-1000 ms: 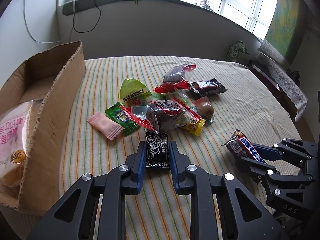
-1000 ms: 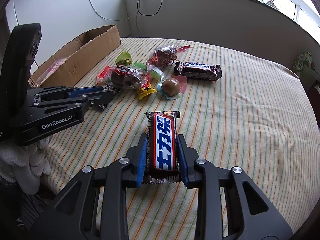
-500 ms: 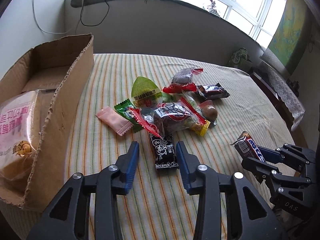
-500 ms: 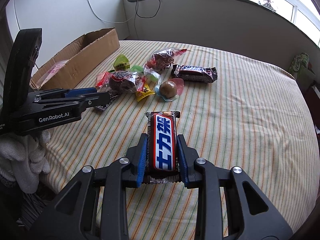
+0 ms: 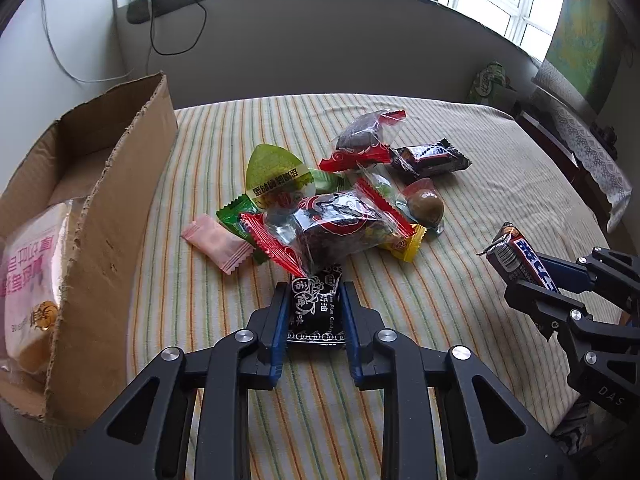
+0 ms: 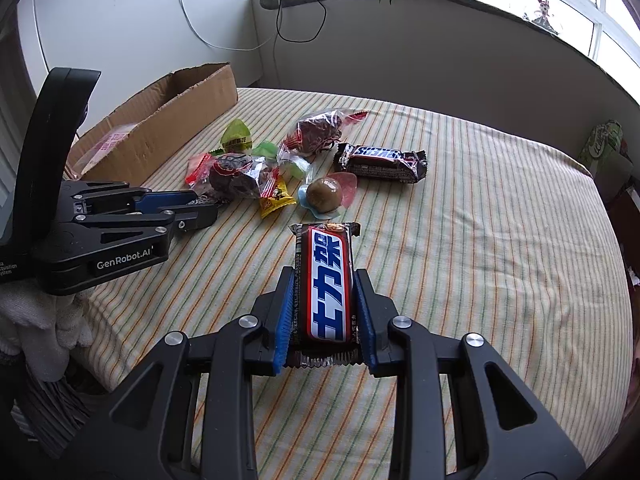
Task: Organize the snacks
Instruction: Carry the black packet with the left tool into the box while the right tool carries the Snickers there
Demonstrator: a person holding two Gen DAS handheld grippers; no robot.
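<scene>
My left gripper (image 5: 314, 300) is shut on a black plum-candy packet (image 5: 316, 312) at the near edge of a snack pile on the striped cloth. My right gripper (image 6: 323, 292) is shut on a red, white and blue Snickers bar (image 6: 326, 280) and holds it above the cloth; that bar also shows in the left wrist view (image 5: 520, 258). The pile holds a red-ended prune bag (image 5: 332, 228), a pink packet (image 5: 218, 246), a green jelly cup (image 5: 276, 178), a wrapped brown egg (image 5: 428, 206) and a dark Snickers bar (image 5: 430, 158). The left gripper also shows in the right wrist view (image 6: 196, 210).
An open cardboard box (image 5: 116, 216) stands at the left and holds a pink bread bag (image 5: 28, 276). The round table's striped cloth (image 6: 500, 240) stretches right of the pile. A green tin (image 5: 490, 82) sits at the far edge by the wall.
My left gripper opened half a second ago and has now moved forward and shut on the black packet again. My right gripper keeps hold of the Snickers bar, barely moved.
</scene>
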